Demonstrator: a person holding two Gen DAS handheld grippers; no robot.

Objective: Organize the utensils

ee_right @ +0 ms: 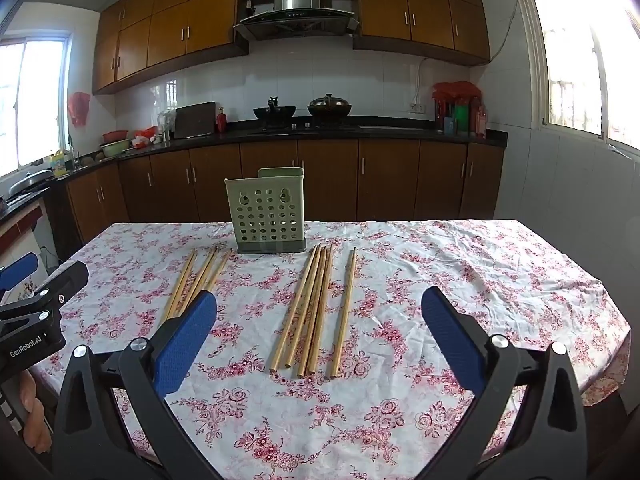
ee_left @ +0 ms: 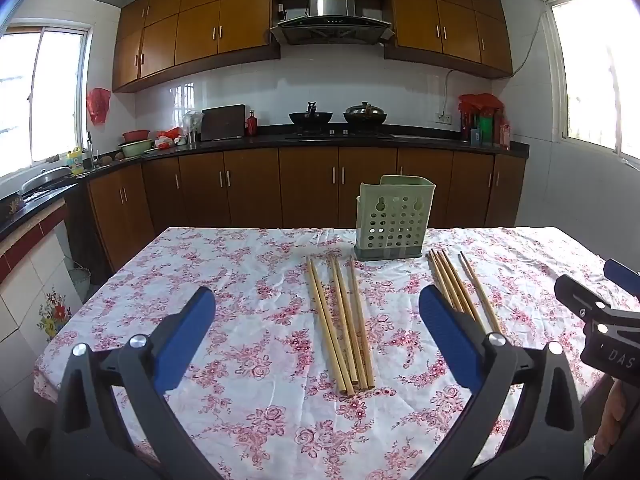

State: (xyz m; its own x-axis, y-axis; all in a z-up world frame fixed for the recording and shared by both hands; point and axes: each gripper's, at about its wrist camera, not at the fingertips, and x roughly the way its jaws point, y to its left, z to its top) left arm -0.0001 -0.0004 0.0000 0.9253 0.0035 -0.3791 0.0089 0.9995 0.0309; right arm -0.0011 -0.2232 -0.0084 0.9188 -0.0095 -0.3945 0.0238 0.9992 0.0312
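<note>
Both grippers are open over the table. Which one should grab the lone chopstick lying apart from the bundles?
Right, probably. The lone chopstick lies between the right gripper fingers' line, while in the left wrist view it sits beyond the left gripper's right finger.

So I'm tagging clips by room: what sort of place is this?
A home kitchen: range hood over a stove with woks, wooden cabinets, and a cloth-covered table.
</note>
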